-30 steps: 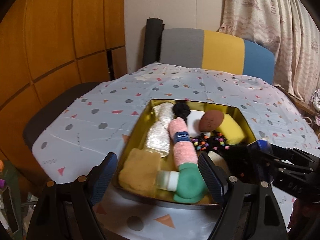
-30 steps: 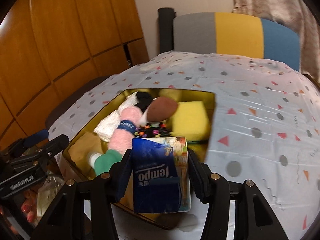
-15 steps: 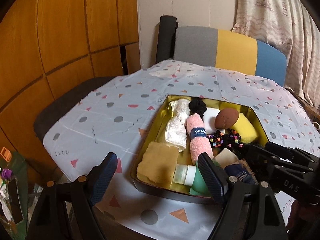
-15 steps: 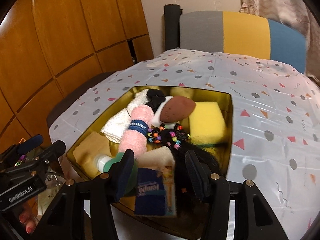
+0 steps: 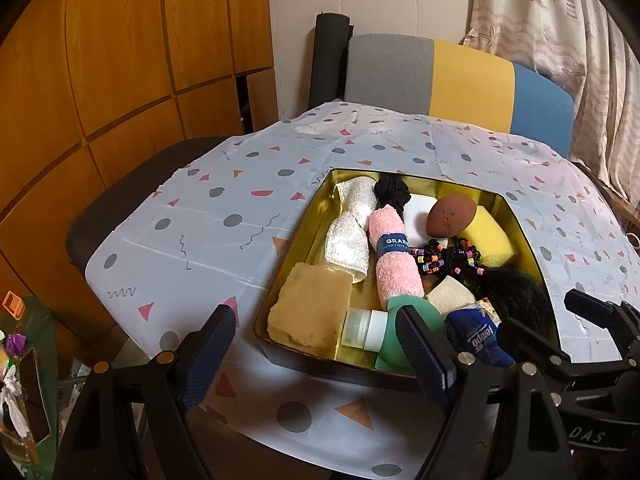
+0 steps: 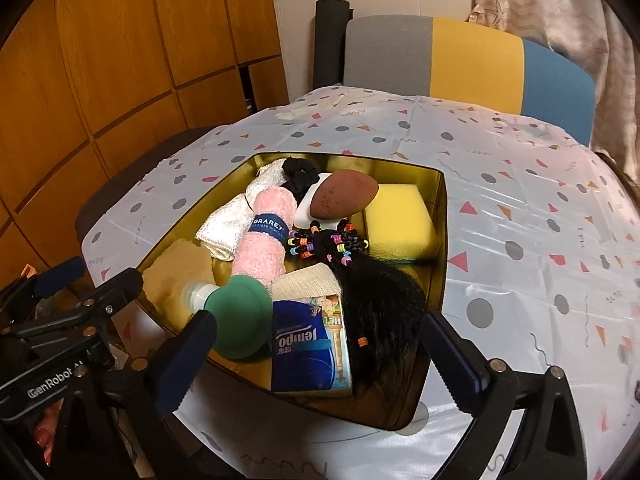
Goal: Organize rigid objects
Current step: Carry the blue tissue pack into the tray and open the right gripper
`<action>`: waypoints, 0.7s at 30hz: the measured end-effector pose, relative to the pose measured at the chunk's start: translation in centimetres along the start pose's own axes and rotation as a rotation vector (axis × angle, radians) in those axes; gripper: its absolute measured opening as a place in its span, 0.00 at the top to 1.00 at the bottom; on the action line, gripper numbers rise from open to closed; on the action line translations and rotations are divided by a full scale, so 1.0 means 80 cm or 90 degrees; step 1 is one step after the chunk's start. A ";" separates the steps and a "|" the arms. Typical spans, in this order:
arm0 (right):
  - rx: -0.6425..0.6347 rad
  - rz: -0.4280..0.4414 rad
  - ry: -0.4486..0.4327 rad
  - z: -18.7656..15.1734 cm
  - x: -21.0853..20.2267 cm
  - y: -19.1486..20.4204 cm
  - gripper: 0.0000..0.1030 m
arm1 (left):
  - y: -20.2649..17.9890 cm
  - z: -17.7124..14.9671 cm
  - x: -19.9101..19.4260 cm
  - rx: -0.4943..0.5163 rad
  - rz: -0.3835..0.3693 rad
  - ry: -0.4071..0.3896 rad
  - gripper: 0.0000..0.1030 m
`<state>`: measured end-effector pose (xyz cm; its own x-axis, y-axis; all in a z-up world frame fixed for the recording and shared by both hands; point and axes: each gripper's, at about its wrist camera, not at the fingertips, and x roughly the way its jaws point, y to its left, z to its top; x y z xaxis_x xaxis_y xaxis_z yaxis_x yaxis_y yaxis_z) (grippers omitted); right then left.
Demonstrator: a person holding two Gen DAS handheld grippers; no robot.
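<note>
Right gripper (image 6: 316,350) hangs at the near edge of the gold tin (image 6: 439,240), its jaws just sprung wide and holding nothing; the blue tissue pack (image 6: 308,354) lies released between them, flat in the tin's near corner beside the green bottle (image 6: 240,316). Left gripper (image 5: 316,346) also stands open and empty, apart from everything. Placing looks finished; the next move probably calls for backing out without snagging the black hairpiece (image 6: 380,312). Farther in lie the pink rolled cloth (image 6: 264,240) and yellow sponge (image 6: 400,220).
</note>
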<state>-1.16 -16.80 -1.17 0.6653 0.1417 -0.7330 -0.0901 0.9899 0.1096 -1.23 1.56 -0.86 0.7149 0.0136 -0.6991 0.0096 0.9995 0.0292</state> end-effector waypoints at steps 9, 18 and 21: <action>0.005 -0.034 0.014 0.001 -0.004 0.007 0.00 | 0.006 0.003 -0.003 -0.011 0.001 0.001 0.20; 0.018 -0.074 0.006 0.003 -0.014 0.001 0.00 | 0.005 0.003 -0.005 -0.006 0.005 -0.003 0.20; 0.023 -0.083 0.003 0.005 -0.019 0.000 0.00 | 0.004 0.003 -0.008 -0.004 0.006 -0.005 0.20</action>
<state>-1.87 -17.02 0.21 0.6661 0.0126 -0.7457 0.0237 0.9990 0.0381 -1.50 1.84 -0.24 0.7206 0.0229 -0.6930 -0.0019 0.9995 0.0310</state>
